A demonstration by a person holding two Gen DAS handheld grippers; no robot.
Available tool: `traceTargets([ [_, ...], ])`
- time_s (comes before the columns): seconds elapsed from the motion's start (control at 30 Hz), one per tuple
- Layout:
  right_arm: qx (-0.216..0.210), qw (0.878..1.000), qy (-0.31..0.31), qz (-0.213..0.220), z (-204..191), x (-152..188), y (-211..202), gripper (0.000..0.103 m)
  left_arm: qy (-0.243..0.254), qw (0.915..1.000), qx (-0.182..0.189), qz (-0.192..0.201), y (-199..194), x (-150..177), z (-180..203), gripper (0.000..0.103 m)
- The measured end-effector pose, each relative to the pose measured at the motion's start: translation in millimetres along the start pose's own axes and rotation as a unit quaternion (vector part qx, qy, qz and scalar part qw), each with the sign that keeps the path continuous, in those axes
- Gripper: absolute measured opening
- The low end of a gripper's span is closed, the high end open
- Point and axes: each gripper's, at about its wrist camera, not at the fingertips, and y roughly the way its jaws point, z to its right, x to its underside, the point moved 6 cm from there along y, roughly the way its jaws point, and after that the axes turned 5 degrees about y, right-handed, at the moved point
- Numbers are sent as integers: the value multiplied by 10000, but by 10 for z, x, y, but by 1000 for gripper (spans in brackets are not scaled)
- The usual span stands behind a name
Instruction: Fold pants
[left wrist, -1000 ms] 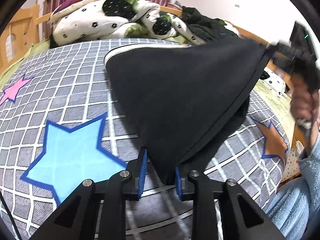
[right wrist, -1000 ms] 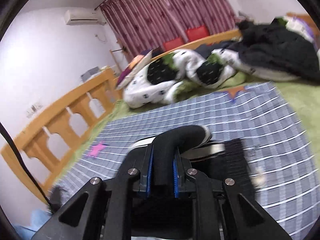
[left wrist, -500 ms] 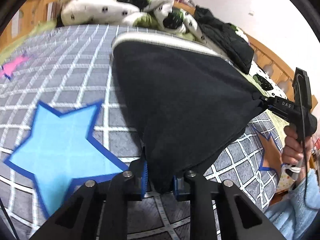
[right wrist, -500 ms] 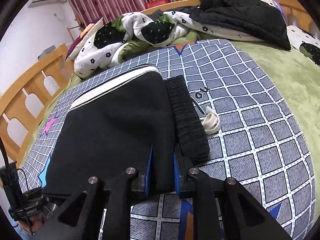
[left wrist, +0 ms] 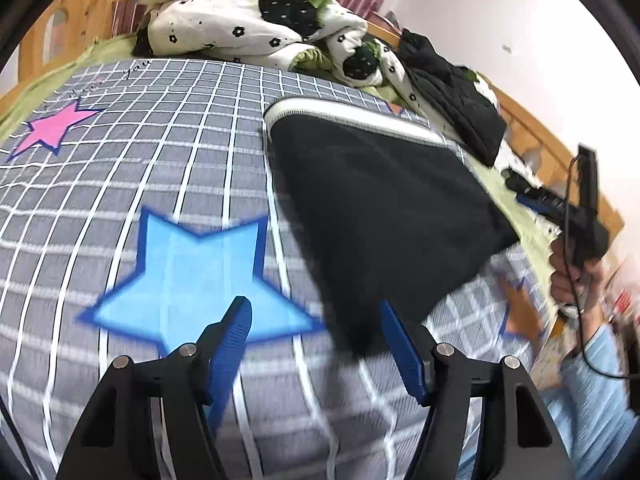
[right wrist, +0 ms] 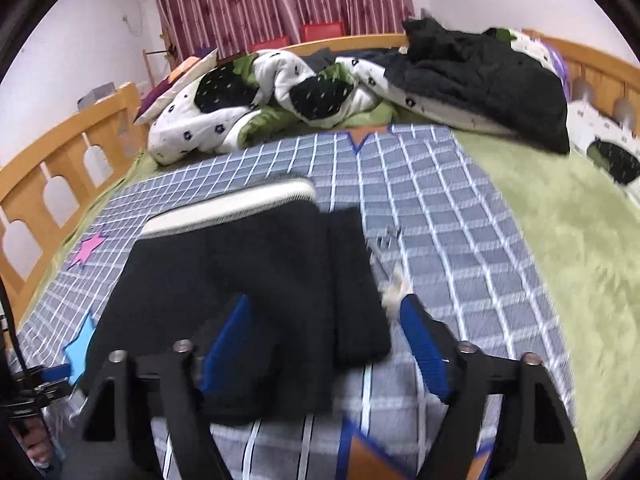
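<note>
Both claws are letting go right now. The left claw [left wrist: 314, 316] has its blue fingers [left wrist: 228, 344] spreading wide above the grey checked blanket [left wrist: 168, 152], jaws opening, and the near corner of the black pants [left wrist: 380, 208] sits just between them, loose, not pinched. The right claw [right wrist: 324, 312] is opening too, its jaws standing apart over the pants [right wrist: 240, 280]; the cloth lies under and between the blue pads without being squeezed.

The pants rest folded on the blanket on the bed, a dark slab with a white-and-grey striped band [right wrist: 232, 208] along the far edge. The ribbed waistband [right wrist: 356, 280] lies along the right side of the fold, and a pale drawstring [right wrist: 394, 284] spills out just beside it onto the checks.

A light blue star [left wrist: 196, 276] on the blanket is right by the left claw, a pink star [left wrist: 52, 128] well off toward the far left. Behind it all, a rumpled white quilt with black patches [right wrist: 272, 92] and a black jacket [right wrist: 480, 76] are heaped by the wooden bed rail [right wrist: 52, 160]. From the left view, a hand [left wrist: 568, 276] in a light blue sleeve grips the other claw's handle at the right edge.
</note>
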Motion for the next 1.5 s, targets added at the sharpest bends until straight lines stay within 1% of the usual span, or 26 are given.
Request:
traceTargets([
  [0.07, 29, 9999, 75, -134, -22, -136, 180, 77, -215, 9997, 82, -82, 108, -211, -56, 66],
  [0.17, -148, 9982, 225, -535, -92, -246, 551, 77, -377, 9986, 230, -277, 377, -474, -86, 66],
  [0.23, -28, 9969, 175, -763, -96, -247, 778, 77, -423, 9973, 341, -489, 674, -599, -121, 66],
  [0.3, 331, 9919, 69, -1226, -25, -154, 1077, 76, -691, 9945, 484, -621, 931, -636, -191, 66],
  [0.33, 290, 9910, 81, -1302, -6, -120, 1126, 75, -847, 9923, 611, -661, 1024, -643, -216, 66],
  [0.4, -24, 9904, 283, -1353, 74, -89, 1161, 73, -1171, 9857, 915, -789, 1232, -654, -272, 65],
  [0.43, -88, 9899, 314, -1378, 86, -82, 1172, 73, -1275, 9837, 1024, -750, 1304, -674, -283, 64],
  [0.5, -192, 9885, 298, -1469, 90, -29, 1262, 72, -1244, 9841, 1047, -718, 1389, -715, -234, 53],
  [0.53, -291, 9876, 345, -1502, 69, -12, 1295, 72, -1235, 9849, 944, -762, 1442, -730, -203, 51],
  [0.57, -390, 9862, 421, -1550, 61, 18, 1346, 72, -1232, 9854, 888, -764, 1468, -751, -169, 44],
  [0.63, -470, 9851, 479, -1584, 45, 20, 1366, 70, -1151, 9872, 778, -786, 1448, -813, -138, 35],
  [0.67, -485, 9852, 477, -1574, 41, -1, 1323, 67, -1168, 9872, 856, -669, 1380, -853, -131, 27],
  [0.7, -515, 9851, 538, -1553, 47, -31, 1263, 60, -1136, 9874, 962, -544, 1300, -903, -131, 24],
  [0.73, -556, 9850, 619, -1510, 47, -72, 1197, 50, -1016, 9883, 1061, -409, 1207, -961, -101, 23],
  [0.8, -682, 9854, 703, -1394, -12, -171, 1034, 41, -770, 9916, 1012, -247, 1072, -1066, -34, 20],
  [0.87, -621, 9877, 749, -1223, -152, -224, 895, 37, -604, 9930, 998, -165, 933, -1207, 16, 20],
  [0.93, -607, 9891, 783, -1086, -311, -269, 754, 34, -604, 9920, 1110, 8, 701, -1369, -33, 19],
  [1.07, -890, 9903, 825, -682, -832, -447, 400, 33, -493, 9946, 889, 199, 154, -1620, -364, 20],
  [1.13, -1194, 9869, 896, -607, -1166, -525, 322, 33, -311, 9977, 583, 128, -91, -1650, -630, 20],
  [1.23, -1606, 9789, 1013, -754, -1576, -499, 454, 34, -235, 9996, 175, -50, -229, -1537, -1046, 21],
  [1.3, -1772, 9739, 937, -1067, -1838, -315, 719, 34, -221, 9994, -18, -273, -159, -1346, -1302, 23],
  [1.37, -1708, 9709, 856, -1442, -1967, -86, 999, 35, -450, 9971, -153, -595, 78, -1062, -1553, 26],
  [1.4, -1417, 9726, 705, -1703, -2004, 112, 1211, 41, -581, 9954, -228, -729, 230, -924, -1660, 33],
  [1.43, -1046, 9805, 457, -1602, -1993, 200, 1287, 51, -581, 9937, -430, -855, 338, -833, -1732, 39],
  [1.47, -960, 9851, 142, -1420, -2011, 246, 1300, 52, -427, 9924, -608, -984, 391, -805, -1750, 46],
  [1.5, -955, 9860, -75, -1368, -2042, 238, 1268, 52, -189, 9919, -706, -1037, 404, -826, -1732, 48],
])
